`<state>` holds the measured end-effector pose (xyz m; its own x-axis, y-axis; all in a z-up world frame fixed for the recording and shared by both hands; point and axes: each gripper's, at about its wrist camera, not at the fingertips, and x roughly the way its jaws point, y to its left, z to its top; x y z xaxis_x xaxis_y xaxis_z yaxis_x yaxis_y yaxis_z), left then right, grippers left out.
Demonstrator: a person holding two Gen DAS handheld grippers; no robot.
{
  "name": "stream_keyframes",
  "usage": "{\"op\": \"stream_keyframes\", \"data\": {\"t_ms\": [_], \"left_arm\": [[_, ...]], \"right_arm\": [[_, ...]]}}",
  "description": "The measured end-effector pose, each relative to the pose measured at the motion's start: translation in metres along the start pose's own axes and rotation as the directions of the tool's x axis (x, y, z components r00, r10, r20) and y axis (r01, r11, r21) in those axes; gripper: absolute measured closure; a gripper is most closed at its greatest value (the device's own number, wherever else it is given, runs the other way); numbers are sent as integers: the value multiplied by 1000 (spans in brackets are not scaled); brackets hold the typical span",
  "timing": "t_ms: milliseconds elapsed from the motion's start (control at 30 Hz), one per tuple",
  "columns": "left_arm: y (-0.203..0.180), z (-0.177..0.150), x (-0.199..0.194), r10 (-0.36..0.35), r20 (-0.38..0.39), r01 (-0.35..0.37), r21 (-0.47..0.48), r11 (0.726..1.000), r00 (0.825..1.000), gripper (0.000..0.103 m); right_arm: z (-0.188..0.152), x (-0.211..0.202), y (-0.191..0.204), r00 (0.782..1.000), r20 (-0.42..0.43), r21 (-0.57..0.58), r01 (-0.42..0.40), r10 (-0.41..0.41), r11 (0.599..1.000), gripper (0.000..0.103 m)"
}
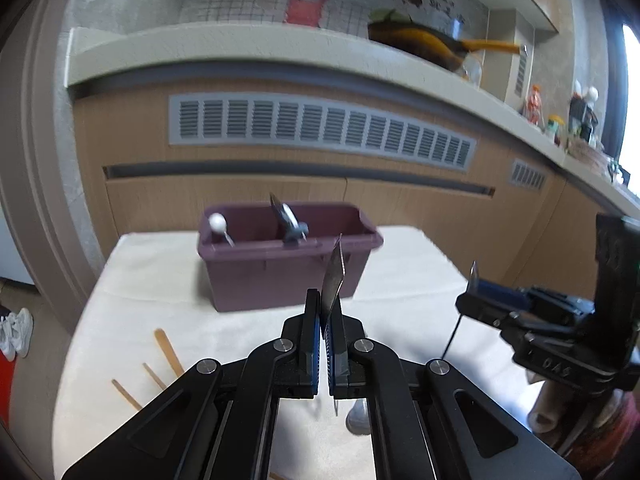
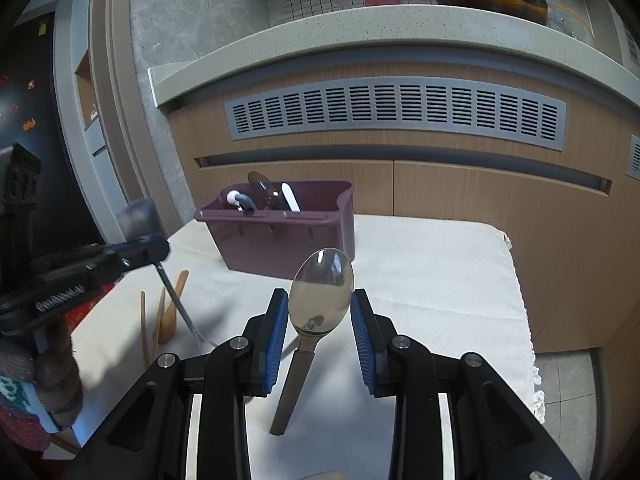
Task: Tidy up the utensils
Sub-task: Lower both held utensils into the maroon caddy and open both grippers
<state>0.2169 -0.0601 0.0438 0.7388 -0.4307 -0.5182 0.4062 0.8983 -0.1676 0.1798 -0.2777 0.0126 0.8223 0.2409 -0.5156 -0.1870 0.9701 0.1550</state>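
Note:
My left gripper (image 1: 325, 312) is shut on a thin metal utensil (image 1: 333, 276) that stands edge-on above the white cloth, short of the purple utensil box (image 1: 288, 264). In the right wrist view this gripper (image 2: 140, 248) holds the utensil by its head, with the handle (image 2: 176, 296) slanting down. My right gripper (image 2: 320, 312) is open, with its pads on either side of a metal spoon (image 2: 320, 296) that lies on the cloth. It also shows in the left wrist view (image 1: 476, 296). The box (image 2: 280, 236) holds a few utensils.
Wooden utensils (image 1: 168, 352) lie on the cloth at the left; they also show in the right wrist view (image 2: 168, 312). The white-clothed table (image 2: 440, 280) stands before a wooden counter front with a grey vent. The table's right edge (image 2: 520, 320) drops to the floor.

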Motion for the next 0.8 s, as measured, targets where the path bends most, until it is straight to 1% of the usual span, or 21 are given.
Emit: {"op": "stream_keyframes", "data": {"t_ms": [33,100,133,200,267,333,367,433,467,533,600,700,733,800], "left_arm": [[1,7,-6,4,18,-4,0,1000,1000,101],[3,32,-23,-7,70,7,5,1000,998,101],[4,51,-34,-9,112,7,15,1000,994,101],[5,83,-52,-4,190,-2,31,1000,982,101],[9,113,-63,18,257,-28,37,999,966,101],[14,136,-63,37,301,-51,39,998,953,101],[18,145,-59,49,314,-65,39,997,948,101],[25,154,-46,65,326,-81,37,996,943,101],[29,156,-36,61,320,-76,34,997,946,101],[40,153,-10,58,289,-67,21,998,956,101],[48,146,17,59,250,-63,9,998,966,101],[58,129,52,38,182,-36,-15,999,983,101],[61,124,62,37,162,-34,-20,999,986,101],[65,114,78,28,126,-24,-28,999,992,101]], "right_arm": [[8,-4,2,1000,21,-4,-4,5,1000,73],[29,-13,8,997,71,-32,0,3,999,73],[46,-20,11,994,112,-56,15,-8,998,73],[85,-37,17,979,203,-82,40,-22,996,73],[128,-51,20,957,289,-90,49,-21,995,73],[160,-52,23,942,333,-96,65,-30,993,73],[171,-47,24,939,343,-100,77,-38,992,73],[184,-31,27,937,344,-113,106,-61,988,73],[187,-21,27,940,335,-122,114,-68,986,73],[185,3,27,950,302,-133,128,-83,983,73],[177,33,25,964,247,-142,136,-98,981,73],[161,69,25,975,184,-166,158,-127,973,73],[157,77,24,977,168,-170,159,-131,973,73],[148,96,19,986,110,-161,139,-122,977,73]]}}
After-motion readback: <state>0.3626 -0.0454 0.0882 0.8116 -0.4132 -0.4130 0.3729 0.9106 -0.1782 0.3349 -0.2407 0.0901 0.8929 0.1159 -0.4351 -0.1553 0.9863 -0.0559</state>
